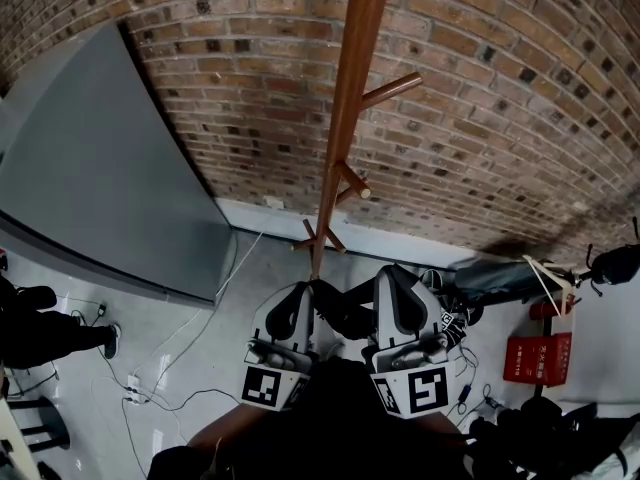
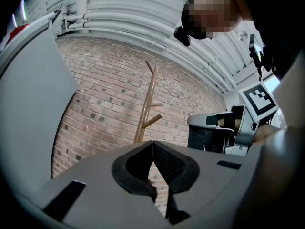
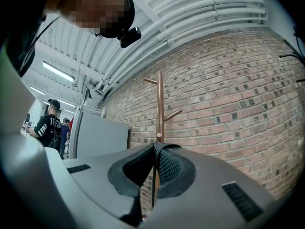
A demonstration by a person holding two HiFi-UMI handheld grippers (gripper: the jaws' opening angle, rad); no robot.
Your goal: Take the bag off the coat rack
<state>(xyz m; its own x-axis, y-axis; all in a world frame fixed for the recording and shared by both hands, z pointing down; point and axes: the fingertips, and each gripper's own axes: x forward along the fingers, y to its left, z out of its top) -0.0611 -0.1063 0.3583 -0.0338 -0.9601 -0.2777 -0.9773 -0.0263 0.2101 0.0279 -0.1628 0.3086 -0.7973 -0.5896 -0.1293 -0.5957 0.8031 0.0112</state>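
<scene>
Pegs on the coat rack (image 1: 352,88) stand bare, so we judge the bag is already off it. We see the right gripper (image 3: 157,149) clamped on a dark strap (image 3: 155,174) that runs over its tips at the centre of its view, gripped there, we think, to carry the weight. The left gripper (image 2: 153,147) has its jaws pressed together; we cannot tell whether anything is pinched between them. In the head view the bag (image 1: 335,418), a dark mass at bottom centre, hangs below and between both grippers. The rack's pole rises just beyond them at mid-frame.
</scene>
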